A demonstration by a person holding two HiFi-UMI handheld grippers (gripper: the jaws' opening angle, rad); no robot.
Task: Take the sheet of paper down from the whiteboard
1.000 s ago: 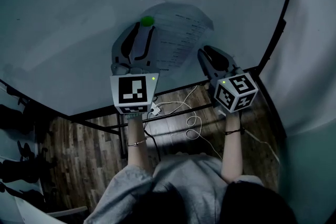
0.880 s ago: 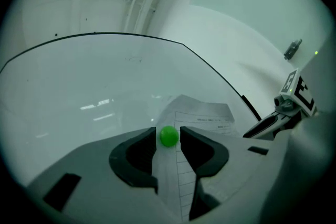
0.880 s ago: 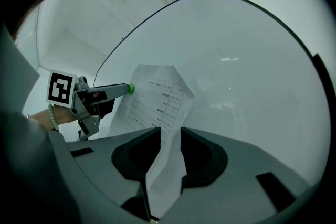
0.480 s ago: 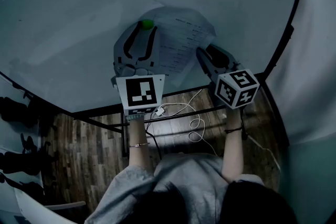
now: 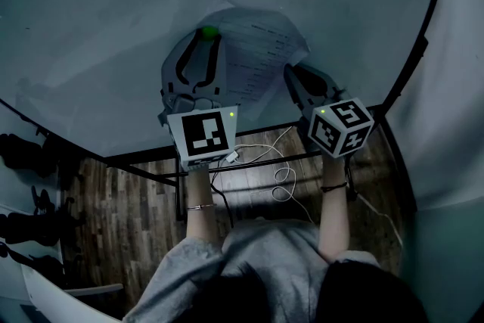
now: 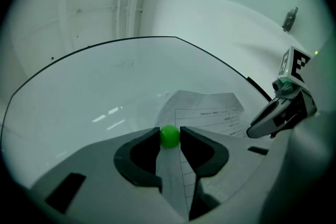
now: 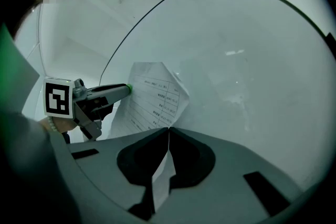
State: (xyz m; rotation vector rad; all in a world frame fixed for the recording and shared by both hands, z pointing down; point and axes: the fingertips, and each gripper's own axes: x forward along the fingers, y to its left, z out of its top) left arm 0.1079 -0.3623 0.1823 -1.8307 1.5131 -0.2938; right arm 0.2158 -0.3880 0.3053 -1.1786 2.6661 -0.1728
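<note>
A printed sheet of paper [image 5: 261, 49] hangs on the whiteboard [image 5: 106, 19], its edges curling off the surface. A small green round magnet [image 5: 208, 32] sits at its upper left corner. My left gripper [image 5: 206, 36] is shut on that magnet [image 6: 169, 135], with the sheet [image 6: 210, 113] running below and to the right. My right gripper [image 5: 290, 72] is at the sheet's lower right edge. Its jaws are closing, and their tips [image 7: 168, 129] pinch the paper's edge [image 7: 155, 97]. The left gripper [image 7: 126, 89] shows at the sheet's far corner.
The whiteboard's black frame [image 5: 412, 49] curves down the right side, and its stand bars [image 5: 249, 163] cross below my hands. White cables [image 5: 278, 179] lie on the wooden floor [image 5: 121, 215]. A pale wall [image 5: 461, 87] stands to the right.
The left gripper has rolled a little while staying on the green magnet. The right gripper has stayed at the sheet's lower right edge. The sheet's upper edge curls slightly more.
</note>
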